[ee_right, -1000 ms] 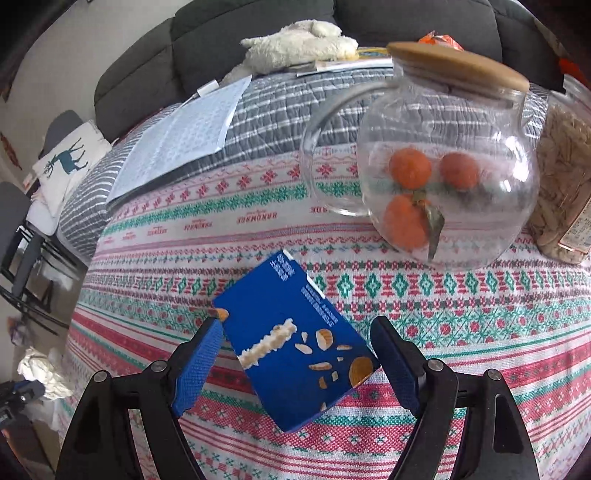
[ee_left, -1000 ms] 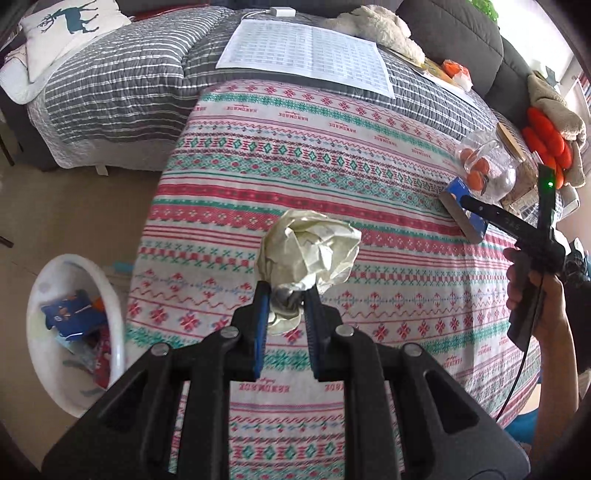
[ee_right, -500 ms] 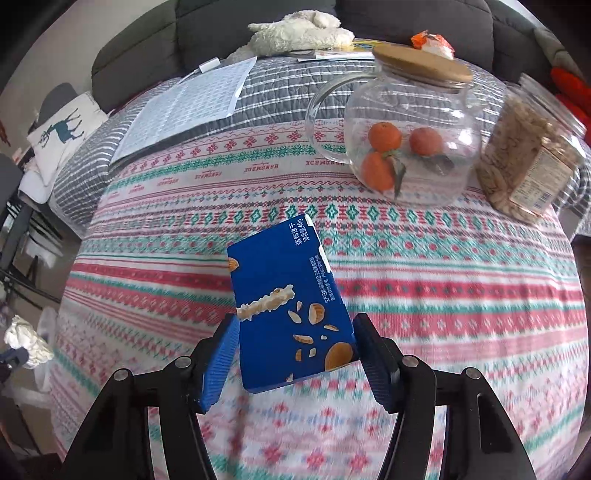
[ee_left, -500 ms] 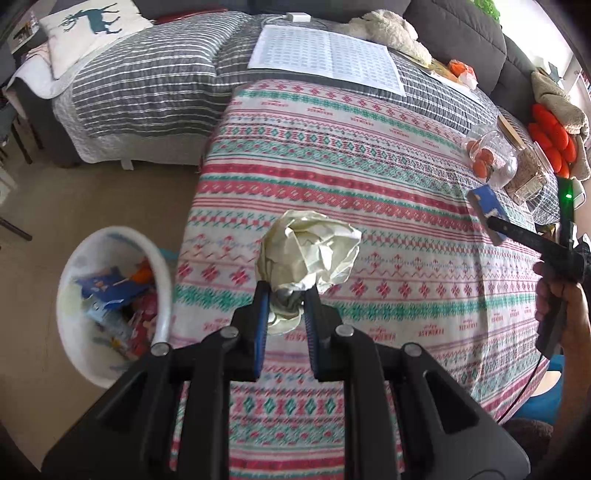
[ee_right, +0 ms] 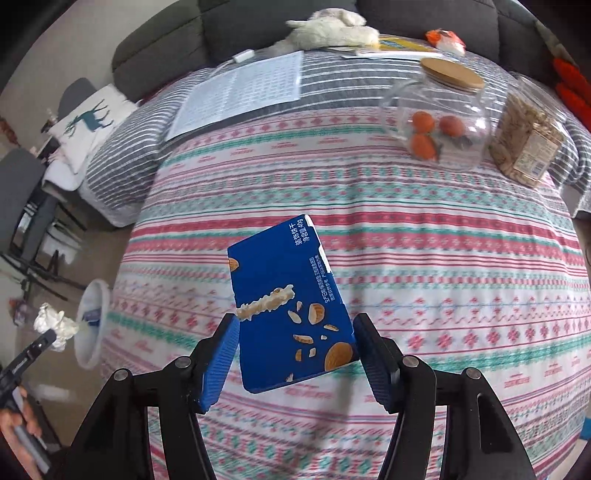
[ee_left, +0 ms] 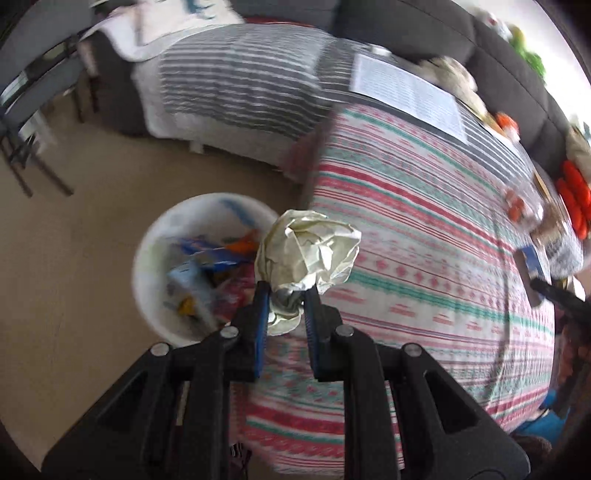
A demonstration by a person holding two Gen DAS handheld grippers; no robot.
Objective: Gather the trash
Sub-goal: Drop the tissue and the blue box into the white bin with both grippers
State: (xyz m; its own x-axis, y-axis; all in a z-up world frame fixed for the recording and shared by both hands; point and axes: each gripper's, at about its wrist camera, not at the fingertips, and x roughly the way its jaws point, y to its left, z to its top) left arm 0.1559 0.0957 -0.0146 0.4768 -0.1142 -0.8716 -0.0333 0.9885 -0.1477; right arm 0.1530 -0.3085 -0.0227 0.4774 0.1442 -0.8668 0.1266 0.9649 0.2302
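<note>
Left wrist view: my left gripper (ee_left: pixel 284 306) clamps the paper wad (ee_left: pixel 310 254); center over the bin (ee_left: pixel 155 236) before releasing. Right gripper (ee_right: pixel 295 350) pinches the box (ee_right: pixel 291 306).

The left wrist camera is looking steeply down along its fingers, with the table edge (ee_left: pixel 424 236) toward 2 o'clock and the floor bin (ee_left: pixel 155 258) near at 10 o'clock. The right wrist camera is looking across the table (ee_right: pixel 424 258) toward the sofa (ee_right: pixel 258 18) at 12 o'clock. Both are sharing the table, the bin (ee_right: pixel 92 325) and the paper sheet (ee_left: pixel 406 96) (ee_right: pixel 240 88).
</note>
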